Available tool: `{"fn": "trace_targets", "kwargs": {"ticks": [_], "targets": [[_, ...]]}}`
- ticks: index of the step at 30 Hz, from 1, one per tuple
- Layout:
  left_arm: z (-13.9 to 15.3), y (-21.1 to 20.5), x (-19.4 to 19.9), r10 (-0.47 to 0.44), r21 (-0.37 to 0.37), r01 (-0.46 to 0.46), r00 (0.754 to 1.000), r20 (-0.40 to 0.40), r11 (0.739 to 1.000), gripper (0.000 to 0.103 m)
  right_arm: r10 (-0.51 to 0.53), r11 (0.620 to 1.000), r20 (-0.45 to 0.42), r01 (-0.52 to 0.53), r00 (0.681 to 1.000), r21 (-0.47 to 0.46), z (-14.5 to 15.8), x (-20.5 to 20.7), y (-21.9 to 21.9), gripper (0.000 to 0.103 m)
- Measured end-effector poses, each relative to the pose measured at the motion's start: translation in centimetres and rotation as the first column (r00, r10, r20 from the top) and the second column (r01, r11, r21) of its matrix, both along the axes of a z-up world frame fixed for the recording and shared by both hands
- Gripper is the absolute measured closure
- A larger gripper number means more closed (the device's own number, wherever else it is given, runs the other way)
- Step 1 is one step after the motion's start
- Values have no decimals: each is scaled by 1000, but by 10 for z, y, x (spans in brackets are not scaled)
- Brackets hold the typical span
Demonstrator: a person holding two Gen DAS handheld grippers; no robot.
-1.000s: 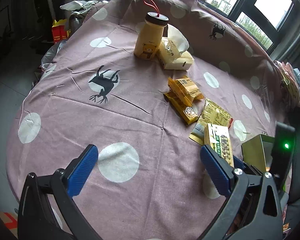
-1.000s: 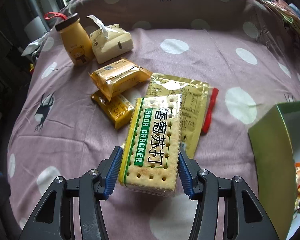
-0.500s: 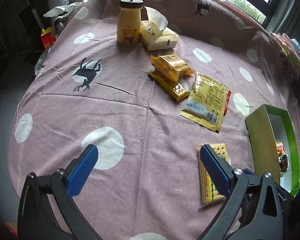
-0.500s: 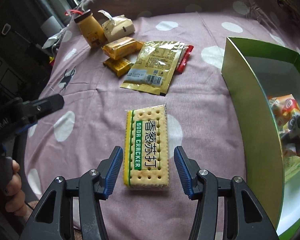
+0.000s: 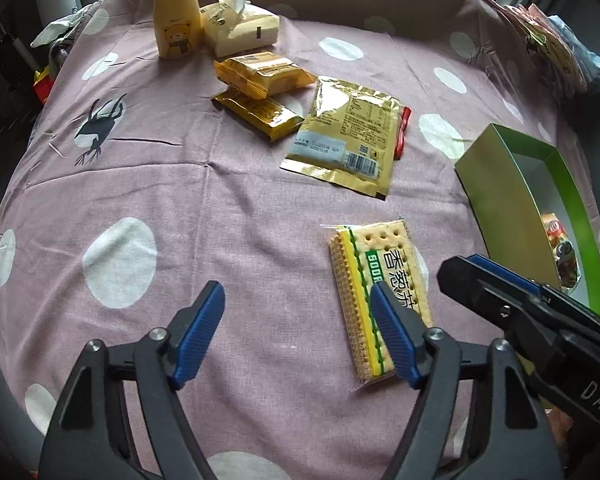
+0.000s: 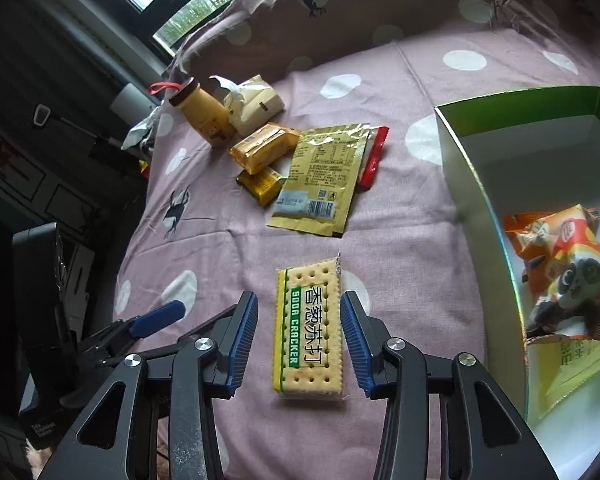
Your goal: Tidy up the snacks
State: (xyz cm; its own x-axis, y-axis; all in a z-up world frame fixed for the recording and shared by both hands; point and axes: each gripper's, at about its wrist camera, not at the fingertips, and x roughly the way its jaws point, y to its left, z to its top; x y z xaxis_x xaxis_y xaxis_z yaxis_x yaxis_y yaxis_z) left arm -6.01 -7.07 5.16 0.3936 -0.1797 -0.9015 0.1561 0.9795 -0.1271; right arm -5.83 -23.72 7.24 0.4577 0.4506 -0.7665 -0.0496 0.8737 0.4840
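A soda cracker pack [image 6: 310, 328] lies flat on the spotted purple cloth [image 6: 220, 240]. My right gripper [image 6: 300, 344] straddles it, jaws closing, with a thin gap still showing between each pad and the pack. My left gripper [image 5: 298, 332] hovers just left of the same pack [image 5: 376, 276], jaws closing on bare cloth, its right finger overlapping the pack's edge in this view. Farther back lie a flat gold pouch [image 5: 348, 136] and two yellow snack packs [image 5: 264, 72]. An open green box [image 6: 472, 184] on the right holds an orange panda snack bag [image 6: 572, 264].
A yellow bear bottle [image 5: 176, 28] and a tissue pack [image 5: 240, 28] stand at the far edge. A red stick packet [image 5: 402, 132] peeks from under the gold pouch. More packets [image 5: 552, 48] pile at the far right. Dark furniture [image 6: 40, 168] borders the left side.
The right gripper carried the cracker pack toward the green box, set it on the cloth and let go; its jaws have since narrowed. The left gripper moved in beside the pack and narrowed too.
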Motion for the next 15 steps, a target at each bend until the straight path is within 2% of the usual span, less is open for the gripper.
{"fn": "trace_targets", "kwargs": {"ticks": [2,3,5,15], "targets": [[-5,-6,-1,-36,-37,34,999,-32,999,46,-5,1000,-20,4,1000,-22,-7,2,1,66],[-7,-8,-1,-46,-66,43,998,-50,997,54,-6,1000,-28,6,1000,-9,-10,4,0,66],[-12,-13,-2,-51,-91,44,996,-80,995,63,-2,1000,-58,3,998,30,-17,7,-3,66],[-18,-21,-6,-71,-144,55,992,-109,988,67,-11,999,-135,16,991,36,-42,17,1,65]]}}
